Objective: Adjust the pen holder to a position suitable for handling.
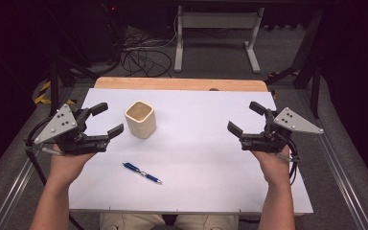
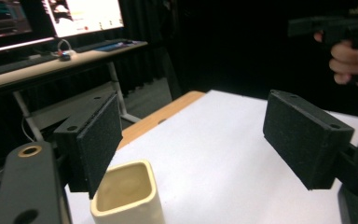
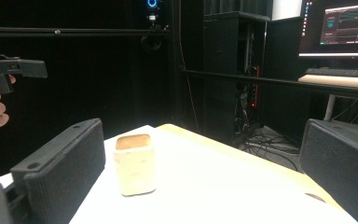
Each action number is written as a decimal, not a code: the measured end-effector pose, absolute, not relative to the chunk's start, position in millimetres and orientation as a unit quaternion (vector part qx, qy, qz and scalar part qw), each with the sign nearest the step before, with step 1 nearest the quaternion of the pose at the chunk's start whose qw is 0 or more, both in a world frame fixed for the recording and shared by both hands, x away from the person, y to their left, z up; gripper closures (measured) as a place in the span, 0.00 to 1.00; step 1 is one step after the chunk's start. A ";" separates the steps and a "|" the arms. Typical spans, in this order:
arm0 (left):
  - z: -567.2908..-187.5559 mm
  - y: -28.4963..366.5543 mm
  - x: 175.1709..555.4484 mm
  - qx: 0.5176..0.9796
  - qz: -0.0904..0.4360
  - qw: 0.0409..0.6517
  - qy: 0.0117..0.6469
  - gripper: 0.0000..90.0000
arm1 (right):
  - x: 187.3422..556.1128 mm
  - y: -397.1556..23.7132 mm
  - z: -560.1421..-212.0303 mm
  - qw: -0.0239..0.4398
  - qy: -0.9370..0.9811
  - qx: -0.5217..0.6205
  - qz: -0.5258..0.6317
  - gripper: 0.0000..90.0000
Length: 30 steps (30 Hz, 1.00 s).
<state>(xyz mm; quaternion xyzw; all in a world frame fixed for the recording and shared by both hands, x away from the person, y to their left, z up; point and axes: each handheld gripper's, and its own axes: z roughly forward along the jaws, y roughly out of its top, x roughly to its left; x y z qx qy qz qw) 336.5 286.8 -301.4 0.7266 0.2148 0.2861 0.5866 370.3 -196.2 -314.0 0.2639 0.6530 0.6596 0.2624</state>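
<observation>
Cup [image 1: 140, 119] behind pen [image 1: 142, 173], on table [image 1: 206, 158]

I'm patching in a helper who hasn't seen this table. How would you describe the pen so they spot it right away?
Start from the white table top between the two hand-held grippers. Toward its near edge, left of centre, the pen lies flat on the bare surface, nearer the person than the cream square cup. It is slim and blue with a silvery tip, the only coloured, lying thing there.
</observation>
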 end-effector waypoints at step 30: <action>-346.8 246.5 357.7 0.846 0.177 0.488 0.120 0.29 | 371.7 -193.8 -315.0 0.252 0.666 0.258 0.653 0.01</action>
